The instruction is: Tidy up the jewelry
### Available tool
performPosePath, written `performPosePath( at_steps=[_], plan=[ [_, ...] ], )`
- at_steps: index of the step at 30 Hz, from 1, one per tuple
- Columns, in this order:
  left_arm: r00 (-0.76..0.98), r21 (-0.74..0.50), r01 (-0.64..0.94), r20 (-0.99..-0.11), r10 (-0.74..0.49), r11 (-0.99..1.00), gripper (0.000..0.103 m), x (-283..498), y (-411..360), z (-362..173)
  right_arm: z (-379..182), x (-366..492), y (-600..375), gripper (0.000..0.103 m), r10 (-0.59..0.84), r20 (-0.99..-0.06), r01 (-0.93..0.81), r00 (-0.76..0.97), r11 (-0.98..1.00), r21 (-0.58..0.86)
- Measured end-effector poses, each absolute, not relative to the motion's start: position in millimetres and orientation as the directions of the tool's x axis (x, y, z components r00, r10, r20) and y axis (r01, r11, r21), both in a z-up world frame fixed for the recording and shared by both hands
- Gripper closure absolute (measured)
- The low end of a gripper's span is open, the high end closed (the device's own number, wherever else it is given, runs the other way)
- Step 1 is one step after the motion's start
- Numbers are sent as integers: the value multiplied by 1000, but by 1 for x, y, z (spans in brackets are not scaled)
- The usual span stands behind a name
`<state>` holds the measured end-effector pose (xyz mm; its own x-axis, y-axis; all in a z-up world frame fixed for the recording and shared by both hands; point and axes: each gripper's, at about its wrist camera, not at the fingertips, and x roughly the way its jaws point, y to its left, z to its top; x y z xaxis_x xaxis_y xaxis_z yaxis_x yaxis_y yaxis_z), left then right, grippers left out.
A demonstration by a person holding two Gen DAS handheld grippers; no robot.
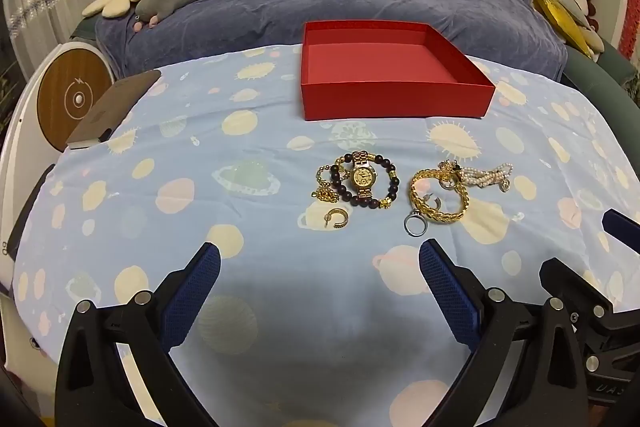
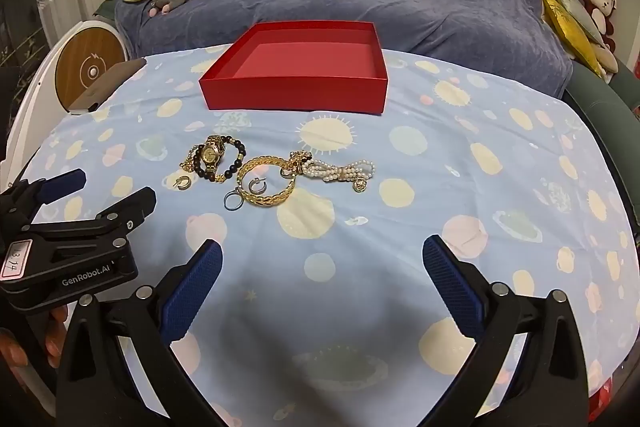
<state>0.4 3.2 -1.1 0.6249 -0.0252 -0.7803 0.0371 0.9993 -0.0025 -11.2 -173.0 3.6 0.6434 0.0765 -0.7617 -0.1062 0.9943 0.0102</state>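
Left wrist view: left gripper [image 1: 320, 263] hovers above the blue planet-print cloth [image 1: 160, 155], jaws spread wide, nothing between them. The jewelry lies loose just ahead: gold watch [image 1: 363, 175] laid across a dark bead bracelet [image 1: 390, 183], a small gold hoop earring [image 1: 337, 218], a gold chain bracelet [image 1: 438, 195], a silver ring [image 1: 415, 223], a pearl strand [image 1: 486, 174]. The red box [image 1: 394, 101] stands beyond them, empty.

Right wrist view: right gripper [image 2: 322, 261] likewise wide open and empty, short of the pile. The gold chain bracelet [image 2: 266, 183] and pearl strand [image 2: 340, 169] touch; the watch [image 2: 210, 155] sits left. Red box [image 2: 294, 93] holds nothing.

Judgement: task not started; every piece remains to be moved.
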Motion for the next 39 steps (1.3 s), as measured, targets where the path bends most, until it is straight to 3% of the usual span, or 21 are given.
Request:
performPosePath(
  at_steps=[11, 39],
  plan=[
    [632, 65, 36, -775, 28, 997, 6, -2, -11, -1, 5, -19, -175, 5, 75, -748, -106, 660, 994, 5],
    [653, 56, 14, -756, 34, 998, 6, -1, -5, 4, 7, -19, -177, 5, 74, -753, -84, 653, 996, 25]
  ],
)
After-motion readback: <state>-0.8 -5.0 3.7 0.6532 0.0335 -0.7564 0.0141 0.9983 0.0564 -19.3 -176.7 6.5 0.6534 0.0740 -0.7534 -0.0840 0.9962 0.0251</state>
